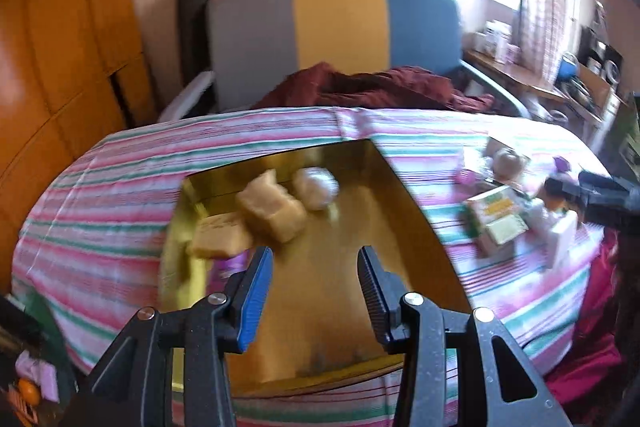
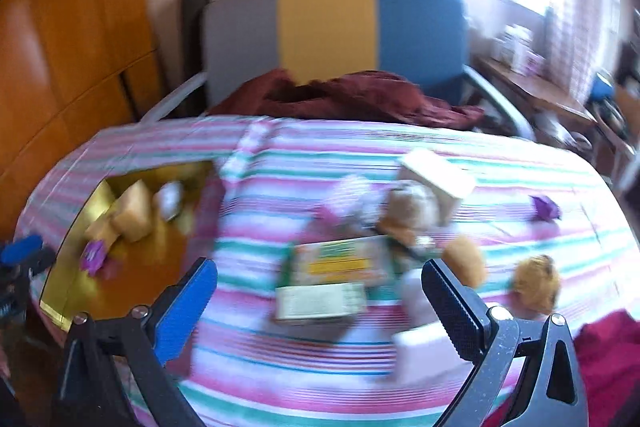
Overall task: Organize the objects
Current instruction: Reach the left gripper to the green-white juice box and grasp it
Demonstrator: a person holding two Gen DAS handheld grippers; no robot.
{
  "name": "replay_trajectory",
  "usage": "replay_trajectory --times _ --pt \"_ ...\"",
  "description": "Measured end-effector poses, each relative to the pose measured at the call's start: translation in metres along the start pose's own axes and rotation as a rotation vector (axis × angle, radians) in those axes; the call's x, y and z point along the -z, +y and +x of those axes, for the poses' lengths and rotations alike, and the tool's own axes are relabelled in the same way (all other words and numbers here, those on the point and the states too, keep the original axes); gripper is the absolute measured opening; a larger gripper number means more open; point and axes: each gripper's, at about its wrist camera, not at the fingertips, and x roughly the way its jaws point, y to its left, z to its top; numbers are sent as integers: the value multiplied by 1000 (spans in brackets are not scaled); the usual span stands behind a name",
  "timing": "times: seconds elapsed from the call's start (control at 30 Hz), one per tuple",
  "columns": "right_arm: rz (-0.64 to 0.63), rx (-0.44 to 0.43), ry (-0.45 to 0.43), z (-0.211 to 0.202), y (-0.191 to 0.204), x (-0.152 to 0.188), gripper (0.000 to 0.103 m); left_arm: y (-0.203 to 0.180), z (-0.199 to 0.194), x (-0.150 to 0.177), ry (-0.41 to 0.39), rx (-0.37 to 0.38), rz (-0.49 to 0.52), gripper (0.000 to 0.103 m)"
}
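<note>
Your right gripper (image 2: 320,297) hangs with its jaws spread wide and empty, straight in front of the flat green-and-yellow printed carton (image 2: 334,263) on the striped cloth — its long axis runs crosswise to your fingers, so I judge you would close across its short side. A white box (image 2: 420,341) lies just beside your right finger. Your left gripper (image 1: 316,269), also parted and holding nothing, hovers over the shiny gold tray (image 1: 404,195), where tan sponge-like blocks (image 1: 272,211) already sit. The right is clearly nearer the loose pile.
</note>
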Motion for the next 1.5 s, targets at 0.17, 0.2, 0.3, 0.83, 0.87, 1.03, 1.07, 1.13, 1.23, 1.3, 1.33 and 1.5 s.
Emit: replay_trajectory --times 0.17,0.2,0.3,0.83,0.87,1.03,1.07,1.13,1.23,1.3,1.33,1.5 --pt "132 98 -32 -9 -77 -16 103 -43 12 -13 19 104 96 44" --pt "147 121 -36 -9 -88 -18 103 -53 15 -15 26 124 130 44" --pt "187 183 -34 -2 -125 -16 103 -87 24 -23 43 200 237 44" --pt "371 97 21 22 -176 5 103 -196 100 -27 268 402 481 45" --pt "371 94 28 23 -175 5 103 -197 104 -27 282 408 461 49" --pt "371 85 46 26 -175 6 103 -200 122 -21 349 403 420 53" --pt "372 83 49 26 -175 6 103 -200 125 -23 356 406 417 55" --pt "373 80 47 26 -175 6 103 -204 131 -24 362 401 422 57" --pt "379 78 48 25 -176 6 103 -209 142 -26 386 401 422 57" --pt "382 76 52 26 -177 7 103 -211 144 -26 386 410 401 51" --pt "384 76 54 26 -178 7 103 -212 142 -25 378 412 394 45" --pt "395 76 57 27 -179 7 103 -215 124 -8 390 490 382 34"
